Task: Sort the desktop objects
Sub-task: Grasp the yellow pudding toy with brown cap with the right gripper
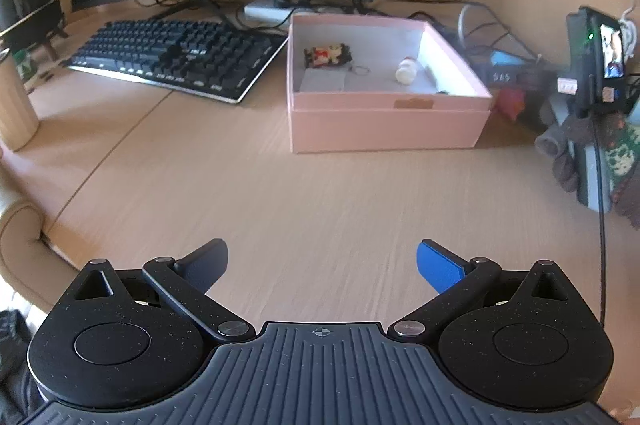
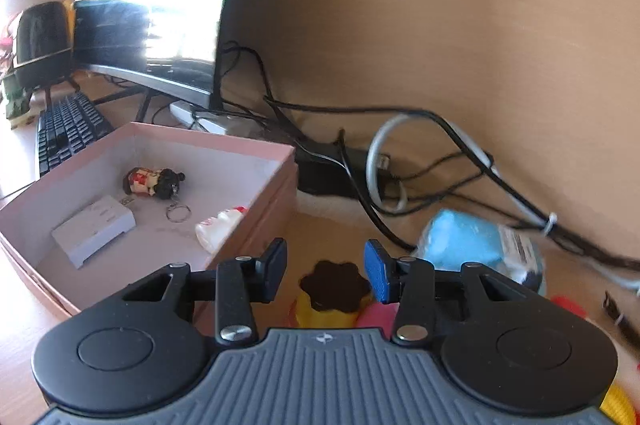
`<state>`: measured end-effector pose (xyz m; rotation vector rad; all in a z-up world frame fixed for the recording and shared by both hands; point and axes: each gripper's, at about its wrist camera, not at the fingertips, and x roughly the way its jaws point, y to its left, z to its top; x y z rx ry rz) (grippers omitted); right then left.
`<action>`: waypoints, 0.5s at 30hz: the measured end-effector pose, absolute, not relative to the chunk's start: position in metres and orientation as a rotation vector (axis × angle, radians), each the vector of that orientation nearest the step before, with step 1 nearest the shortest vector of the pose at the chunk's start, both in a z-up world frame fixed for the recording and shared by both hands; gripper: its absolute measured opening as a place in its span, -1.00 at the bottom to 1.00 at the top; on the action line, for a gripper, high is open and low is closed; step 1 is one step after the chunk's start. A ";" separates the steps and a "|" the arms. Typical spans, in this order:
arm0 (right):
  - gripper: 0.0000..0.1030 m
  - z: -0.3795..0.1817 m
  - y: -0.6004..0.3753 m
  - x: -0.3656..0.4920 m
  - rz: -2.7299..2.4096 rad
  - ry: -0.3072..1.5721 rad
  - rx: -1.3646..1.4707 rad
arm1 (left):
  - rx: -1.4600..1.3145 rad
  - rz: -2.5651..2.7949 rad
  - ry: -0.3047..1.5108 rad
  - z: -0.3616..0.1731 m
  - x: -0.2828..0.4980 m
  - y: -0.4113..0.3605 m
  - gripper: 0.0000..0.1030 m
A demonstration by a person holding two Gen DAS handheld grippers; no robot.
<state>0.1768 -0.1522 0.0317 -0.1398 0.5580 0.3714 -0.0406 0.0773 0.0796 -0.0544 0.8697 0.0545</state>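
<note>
Yellow and brown, the small toy (image 2: 330,295) sits low in the right wrist frame, just below centre, between the parted jaws of the right gripper (image 2: 325,273), which are not yet on it. The step in hand looks like a pickup: the jaws need to drop around the toy, close, then carry it left to the pink box (image 2: 256,225) beside it. Its brown scalloped top faces up, so its axis appears upright. Inside the box a doll keychain (image 2: 154,181) lies on its side, long axis left to right. The left gripper (image 1: 322,265) hangs wide apart and empty over bare bench (image 1: 280,193).
</note>
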 end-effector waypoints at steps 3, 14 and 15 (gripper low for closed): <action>-0.11 0.031 -0.155 0.179 0.411 0.569 -0.128 | -0.053 0.054 0.869 0.080 -0.040 0.077 1.00; -0.22 0.040 -0.160 0.155 0.375 0.608 -0.070 | 0.007 -0.001 0.890 0.069 -0.024 0.063 1.00; -0.23 0.045 -0.163 0.145 0.373 0.607 -0.058 | 0.023 -0.009 0.895 0.067 -0.021 0.059 1.00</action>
